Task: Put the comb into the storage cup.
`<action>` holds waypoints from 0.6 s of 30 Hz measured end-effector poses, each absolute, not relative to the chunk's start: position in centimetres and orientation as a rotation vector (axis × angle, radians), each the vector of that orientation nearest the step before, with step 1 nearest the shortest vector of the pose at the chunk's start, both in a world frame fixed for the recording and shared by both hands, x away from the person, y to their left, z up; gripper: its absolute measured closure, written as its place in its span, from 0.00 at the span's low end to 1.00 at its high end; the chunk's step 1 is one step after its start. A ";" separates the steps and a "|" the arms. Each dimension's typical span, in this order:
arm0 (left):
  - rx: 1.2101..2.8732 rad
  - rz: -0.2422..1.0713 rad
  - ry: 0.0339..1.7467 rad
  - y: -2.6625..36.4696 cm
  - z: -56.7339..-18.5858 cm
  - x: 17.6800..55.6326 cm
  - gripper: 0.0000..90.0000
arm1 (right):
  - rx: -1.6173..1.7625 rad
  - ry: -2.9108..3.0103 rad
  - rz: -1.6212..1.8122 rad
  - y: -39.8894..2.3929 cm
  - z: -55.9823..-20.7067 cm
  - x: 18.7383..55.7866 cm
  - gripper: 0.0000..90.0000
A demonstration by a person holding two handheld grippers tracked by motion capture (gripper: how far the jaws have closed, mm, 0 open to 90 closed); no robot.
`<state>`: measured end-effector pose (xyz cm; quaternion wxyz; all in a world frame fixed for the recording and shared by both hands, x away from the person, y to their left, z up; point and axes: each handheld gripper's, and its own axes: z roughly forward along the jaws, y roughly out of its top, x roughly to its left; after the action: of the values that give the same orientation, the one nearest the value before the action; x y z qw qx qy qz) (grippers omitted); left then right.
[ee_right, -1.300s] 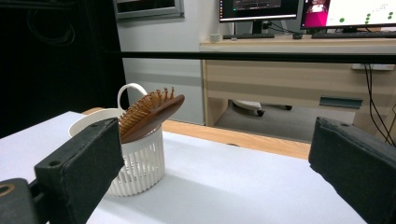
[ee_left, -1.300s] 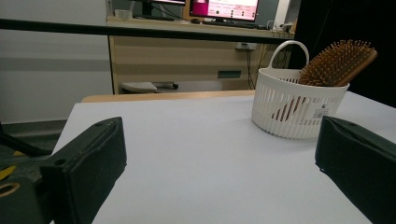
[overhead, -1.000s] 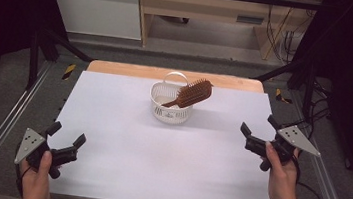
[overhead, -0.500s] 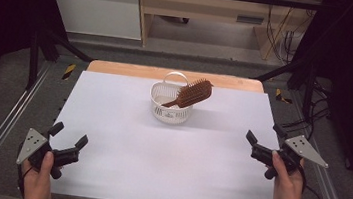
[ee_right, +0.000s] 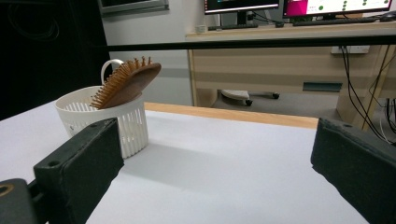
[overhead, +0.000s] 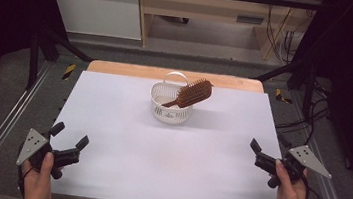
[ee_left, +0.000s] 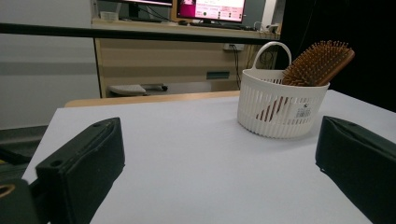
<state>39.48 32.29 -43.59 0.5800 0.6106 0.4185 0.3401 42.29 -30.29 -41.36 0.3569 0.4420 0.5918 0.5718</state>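
High view: white basket (overhead: 171,105) sits at the far-middle of the white table (overhead: 166,169), w/ a wooden hairbrush (overhead: 191,94) standing in it. Brush's long axis is tilted, handle end down inside the basket, head sticking out over the rim up and to the right, bristles facing toward the far-left. Left gripper (overhead: 67,142) is at the near-left corner, jaws spread, holding nothing, well apart from the basket. Right gripper (overhead: 257,155) is at the near-right edge, jaws also spread and empty, likewise well apart. Left gripper view: basket (ee_left: 280,109) ahead between the wide jaws, brush (ee_left: 317,63) head leaning up-right over the rim, handle visible thru the slats. Right gripper view: basket (ee_right: 105,119) at left behind the left jaw, brush (ee_right: 125,82) head slanting up-right.
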 end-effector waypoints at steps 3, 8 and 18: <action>1.423 0.792 0.983 32.4 -43.6 39.5 0.01 | 1.146 1.528 1.477 -30.4 -41.8 42.1 0.03; 1.420 0.793 0.978 32.4 -43.6 39.5 0.01 | 1.138 1.533 1.476 -30.3 -42.2 41.8 0.03; 1.415 0.793 0.970 32.4 -43.5 39.4 0.01 | 1.117 1.570 1.472 -29.6 -42.9 41.6 0.02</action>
<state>39.44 32.44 -43.49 0.5857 0.6068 0.4159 0.3402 41.65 -29.61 -42.92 0.3509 0.4313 0.6064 0.5684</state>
